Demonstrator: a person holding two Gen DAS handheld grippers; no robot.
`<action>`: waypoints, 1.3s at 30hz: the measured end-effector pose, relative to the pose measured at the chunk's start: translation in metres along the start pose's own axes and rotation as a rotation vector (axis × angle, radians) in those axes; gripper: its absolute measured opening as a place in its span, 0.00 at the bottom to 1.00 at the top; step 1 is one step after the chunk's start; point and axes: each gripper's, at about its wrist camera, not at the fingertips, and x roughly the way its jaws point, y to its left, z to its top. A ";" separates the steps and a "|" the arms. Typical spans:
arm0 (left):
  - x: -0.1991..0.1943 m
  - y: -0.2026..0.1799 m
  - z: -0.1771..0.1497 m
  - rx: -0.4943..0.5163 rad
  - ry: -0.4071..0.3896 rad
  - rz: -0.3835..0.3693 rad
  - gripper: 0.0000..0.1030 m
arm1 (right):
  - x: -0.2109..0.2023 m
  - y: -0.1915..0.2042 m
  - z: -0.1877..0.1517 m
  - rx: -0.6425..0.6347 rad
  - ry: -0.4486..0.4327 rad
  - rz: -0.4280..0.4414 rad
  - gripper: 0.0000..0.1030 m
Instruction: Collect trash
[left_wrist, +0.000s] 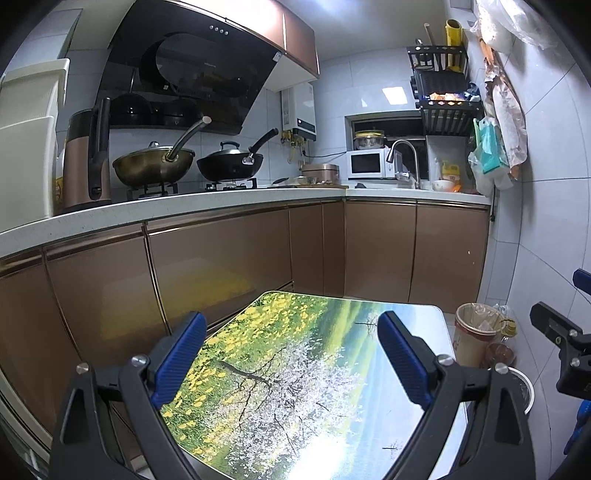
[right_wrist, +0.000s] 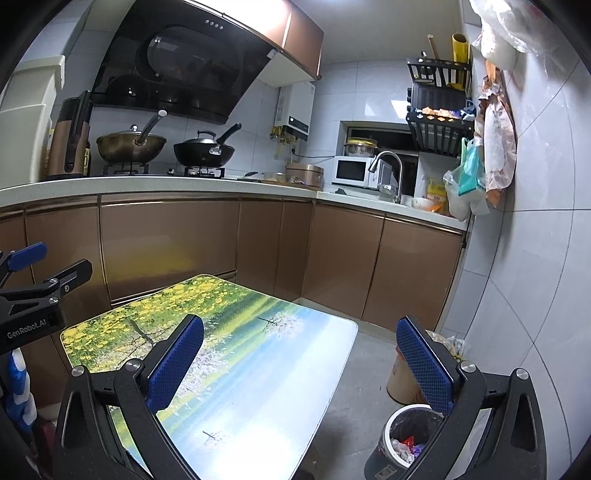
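Observation:
My left gripper (left_wrist: 291, 347) is open and empty above a small table (left_wrist: 332, 332) with a printed flower landscape top. My right gripper (right_wrist: 301, 354) is open and empty over the table's right side (right_wrist: 258, 387). A white trash bin (right_wrist: 404, 439) with a dark liner stands on the floor right of the table and holds crumpled wrappers. Its rim also shows in the left wrist view (left_wrist: 522, 384). The right gripper shows at the right edge of the left wrist view (left_wrist: 561, 332). The left gripper shows at the left edge of the right wrist view (right_wrist: 40, 288).
A tan bucket (left_wrist: 474, 338) lined with a bag stands on the floor beyond the bin, also in the right wrist view (right_wrist: 400, 384). Brown cabinets (left_wrist: 221, 258) and a counter with woks (left_wrist: 155, 164), a microwave (left_wrist: 369, 164) and a sink tap lie ahead. A tiled wall (right_wrist: 535, 258) is on the right.

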 end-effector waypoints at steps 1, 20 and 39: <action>0.002 0.000 -0.001 0.000 0.004 -0.002 0.91 | 0.003 0.000 -0.001 0.001 0.006 0.000 0.99; 0.045 0.004 -0.015 -0.002 0.092 -0.018 0.91 | 0.045 0.000 -0.010 -0.001 0.087 0.004 0.99; 0.086 0.000 -0.036 0.000 0.191 -0.061 0.91 | 0.086 0.000 -0.025 0.015 0.175 0.001 0.99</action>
